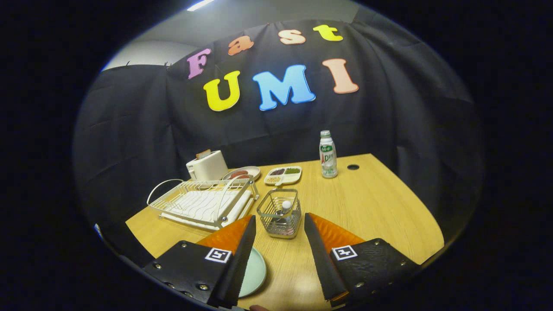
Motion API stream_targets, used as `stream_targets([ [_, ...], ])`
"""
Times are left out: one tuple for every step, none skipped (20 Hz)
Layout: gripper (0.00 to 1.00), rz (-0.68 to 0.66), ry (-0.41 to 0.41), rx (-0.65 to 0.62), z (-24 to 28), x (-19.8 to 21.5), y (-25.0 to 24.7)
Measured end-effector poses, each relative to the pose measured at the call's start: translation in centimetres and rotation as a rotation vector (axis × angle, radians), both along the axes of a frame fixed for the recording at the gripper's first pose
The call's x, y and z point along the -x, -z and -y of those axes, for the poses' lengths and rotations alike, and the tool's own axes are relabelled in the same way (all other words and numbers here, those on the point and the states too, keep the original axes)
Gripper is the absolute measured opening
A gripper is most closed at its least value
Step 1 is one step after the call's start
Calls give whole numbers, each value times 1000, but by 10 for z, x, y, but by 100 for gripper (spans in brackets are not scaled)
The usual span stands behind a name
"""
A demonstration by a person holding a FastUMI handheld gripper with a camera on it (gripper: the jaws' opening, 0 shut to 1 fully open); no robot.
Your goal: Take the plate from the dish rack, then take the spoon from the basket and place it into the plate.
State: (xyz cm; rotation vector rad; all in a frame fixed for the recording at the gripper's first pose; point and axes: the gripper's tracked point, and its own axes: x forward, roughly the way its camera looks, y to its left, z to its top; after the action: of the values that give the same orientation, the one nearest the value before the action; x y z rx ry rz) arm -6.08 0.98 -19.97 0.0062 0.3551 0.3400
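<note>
Claw [280,221] spread wide, holding nothing, hovering over the near edge of the light wooden desk [367,207]. One pale green round plate [254,272] lies flat on the desk, partly under the left finger. One square wire mesh basket [279,212] stands just ahead, between the fingertips; the white rounded end of one spoon [286,204] shows inside it. One white wire dish rack [203,201] sits toward the left edge. At the far edge: one white toaster [207,166], one small dish [243,173], one divided tray [283,175], one white bottle [328,154].

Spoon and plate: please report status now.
Hand-held gripper open, empty. Plate on table by the fingers. Spoon in basket, just ahead. Path clear.
</note>
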Motion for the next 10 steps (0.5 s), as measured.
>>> stream_targets([
  [70,41,1,27,4,-7,-5],
  [70,74,-7,51,4,-11,-9],
  [70,107,-11,69,3,-16,-13],
  [70,137,-10,81,3,-21,-15],
  [70,167,-14,81,1,-27,-20],
  [70,183,-16,79,0,-36,-19],
  [70,190,-17,74,-3,-43,-15],
  [70,196,-16,66,-6,-50,-11],
  [70,205,-11,60,-8,-56,-8],
  [70,212,-8,55,-9,-61,-3],
])
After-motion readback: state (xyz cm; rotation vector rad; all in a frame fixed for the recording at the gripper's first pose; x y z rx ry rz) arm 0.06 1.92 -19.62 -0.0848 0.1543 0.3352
